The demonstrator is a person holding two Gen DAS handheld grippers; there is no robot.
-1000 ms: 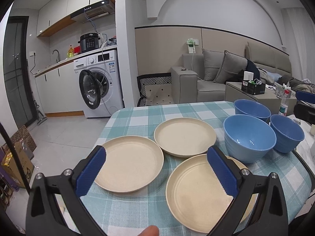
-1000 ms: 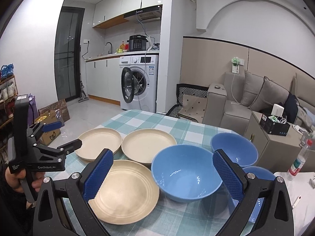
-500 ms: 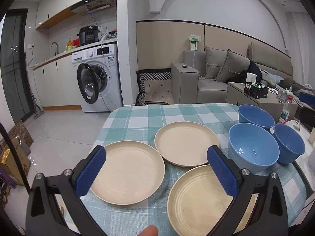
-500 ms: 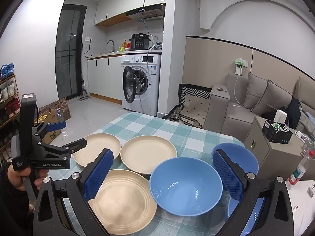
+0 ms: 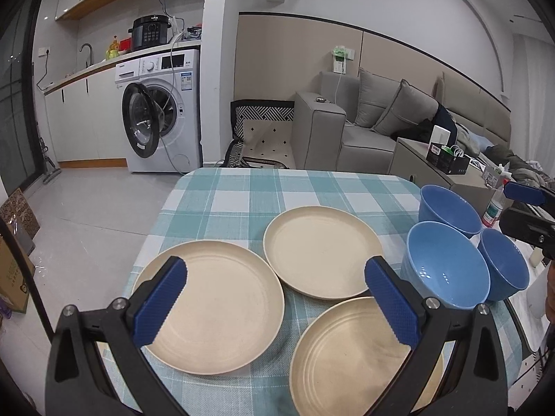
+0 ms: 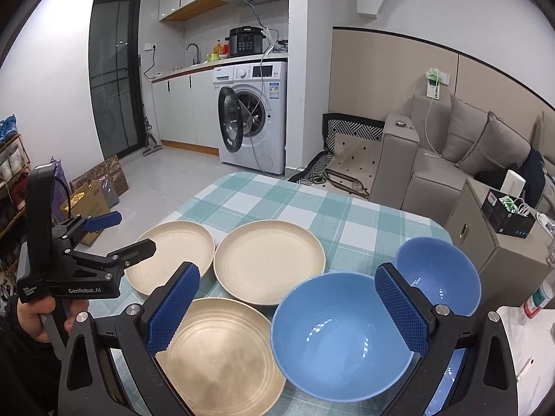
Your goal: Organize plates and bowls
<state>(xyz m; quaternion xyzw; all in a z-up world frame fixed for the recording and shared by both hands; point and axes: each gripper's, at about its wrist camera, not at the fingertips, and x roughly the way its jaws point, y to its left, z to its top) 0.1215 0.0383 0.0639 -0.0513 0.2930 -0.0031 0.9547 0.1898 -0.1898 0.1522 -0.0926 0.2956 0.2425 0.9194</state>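
Note:
Three beige plates lie on the teal checked tablecloth: one at the left point(image 5: 215, 308), one farther back point(image 5: 322, 249), one nearest point(image 5: 347, 357). Three blue bowls stand to their right: a middle one point(image 5: 447, 267), a far one point(image 5: 447, 208) and a right one point(image 5: 503, 267). My left gripper point(image 5: 275, 270) hovers open over the plates and holds nothing. My right gripper point(image 6: 286, 274) is open above the near bowl point(image 6: 336, 332) and the near plate point(image 6: 222, 350), also with nothing in it. The far bowl point(image 6: 440, 277) sits behind its right finger.
The left gripper point(image 6: 133, 232), held by a hand point(image 6: 31, 319), floats off the table's left edge. A sofa point(image 5: 381, 131) and a side cabinet point(image 6: 492, 242) stand beyond the table. A washing machine point(image 5: 163, 114) has its door ajar. A bottle point(image 6: 537, 294) stands at the right.
Both cameras have shifted slightly, so the plates and bowls sit a little lower in each view. Nothing on the table has moved, and both grippers stay open.

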